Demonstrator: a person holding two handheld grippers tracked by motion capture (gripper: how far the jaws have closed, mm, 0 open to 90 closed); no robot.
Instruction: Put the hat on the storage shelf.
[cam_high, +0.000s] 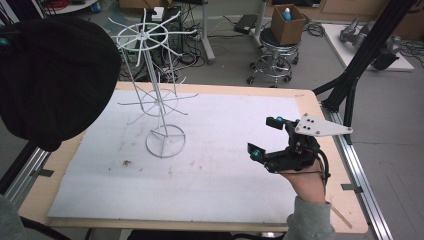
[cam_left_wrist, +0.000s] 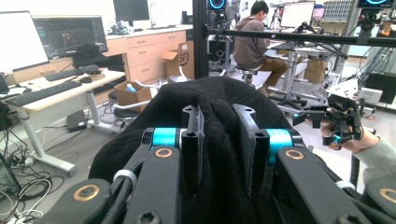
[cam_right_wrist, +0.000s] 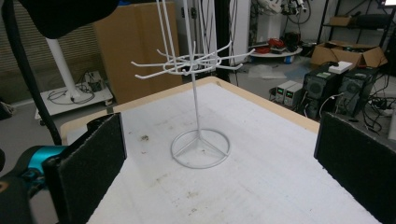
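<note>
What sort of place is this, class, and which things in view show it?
Probably a robotics lab or workshop: desks with monitors and keyboards, a person working at a computer, cardboard boxes, floor cables.

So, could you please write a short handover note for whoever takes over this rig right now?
Left gripper: shut on the black hat, held up above the table's left side.
Right gripper: open and empty, over the right part of the white mat, jaws facing the white wire rack.
The rack stands upright on the mat toward the back left; its hooks look bare.
Done: hat picked up.
Left, probably: bring the hat to the rack and hang it on a hook; the right gripper could steady the rack.
</note>
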